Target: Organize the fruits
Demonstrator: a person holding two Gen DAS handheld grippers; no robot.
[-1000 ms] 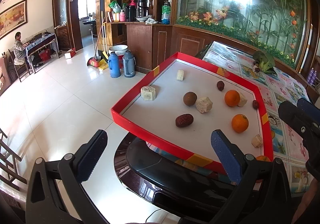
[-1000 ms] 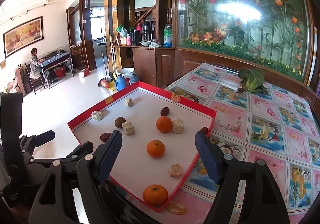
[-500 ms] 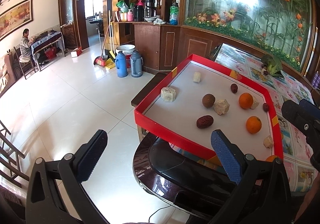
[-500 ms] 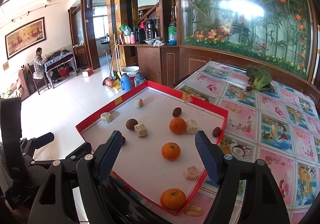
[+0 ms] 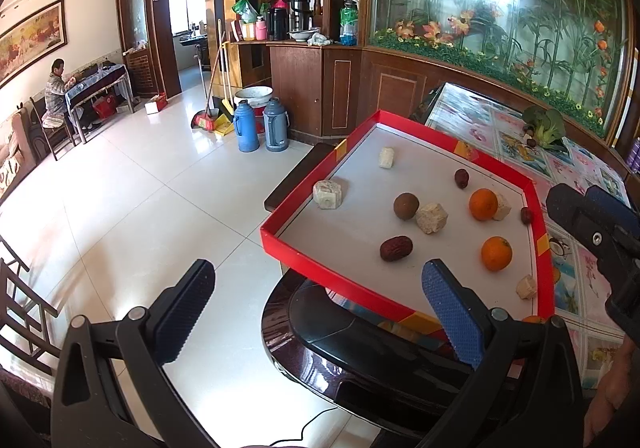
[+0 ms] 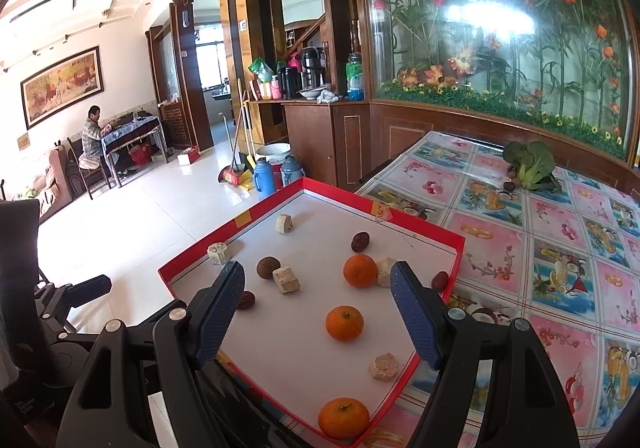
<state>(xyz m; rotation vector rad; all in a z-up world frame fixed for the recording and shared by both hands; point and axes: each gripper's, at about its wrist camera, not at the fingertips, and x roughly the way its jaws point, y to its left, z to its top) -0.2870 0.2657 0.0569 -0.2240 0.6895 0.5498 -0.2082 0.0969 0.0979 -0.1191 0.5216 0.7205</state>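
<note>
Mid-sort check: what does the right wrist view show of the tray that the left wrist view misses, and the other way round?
Only the right wrist view shows the nearest orange whole at the red tray's near corner; the left view catches just a sliver. It also shows the right gripper open and empty.

Only the left wrist view shows the left gripper open, hanging off the tray's edge over the floor, and the whole red date, half hidden in the right view.

Both show the two middle oranges, the brown round fruit, the pale blocks and the greens on the tablecloth.

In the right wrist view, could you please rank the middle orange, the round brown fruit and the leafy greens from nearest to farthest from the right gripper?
1. Middle orange, between the open right gripper's fingers.
2. Round brown fruit, left of centre in the red tray.
3. Leafy greens, far right on the tablecloth.
</note>
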